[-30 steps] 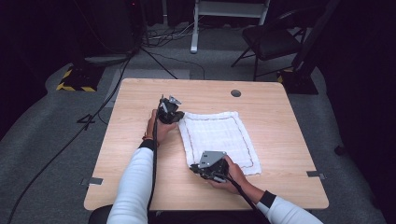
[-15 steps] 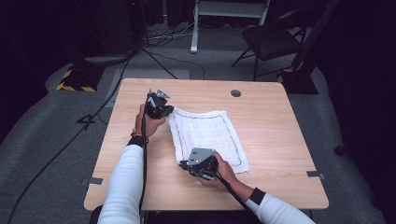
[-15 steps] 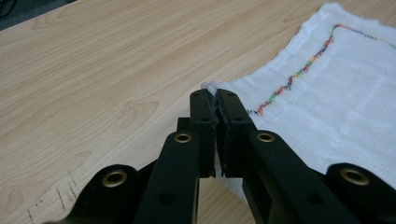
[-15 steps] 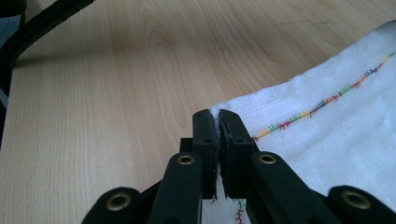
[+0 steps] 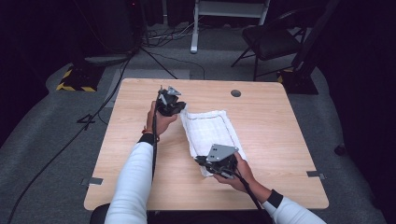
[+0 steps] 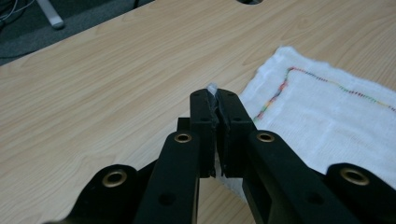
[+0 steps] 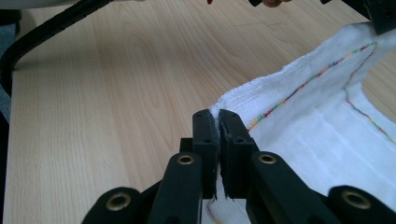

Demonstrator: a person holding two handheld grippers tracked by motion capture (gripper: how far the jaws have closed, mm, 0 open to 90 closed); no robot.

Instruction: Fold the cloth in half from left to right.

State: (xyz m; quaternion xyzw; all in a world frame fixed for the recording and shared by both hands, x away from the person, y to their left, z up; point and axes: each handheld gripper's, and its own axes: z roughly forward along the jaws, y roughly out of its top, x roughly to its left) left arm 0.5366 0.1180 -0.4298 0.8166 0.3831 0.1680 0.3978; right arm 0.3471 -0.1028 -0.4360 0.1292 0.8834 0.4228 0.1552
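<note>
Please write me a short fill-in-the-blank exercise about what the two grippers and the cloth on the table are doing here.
1. The left gripper is shut on a corner of the ____ cloth.
2. The right gripper is ____ on the cloth's edge.
3. A line of ____ stitching runs near the cloth's border.
4. The cloth lies on a ____ table.

Missing words: white; shut; multicoloured; wooden

Beyond your left claw you see a round grommet hole [image 5: 236, 93] in the desk [image 5: 280, 140], and farther off a dark folding chair [image 5: 271, 39], floor cables [image 5: 168, 35] and a yellow-black striped block [image 5: 74, 79]
</note>
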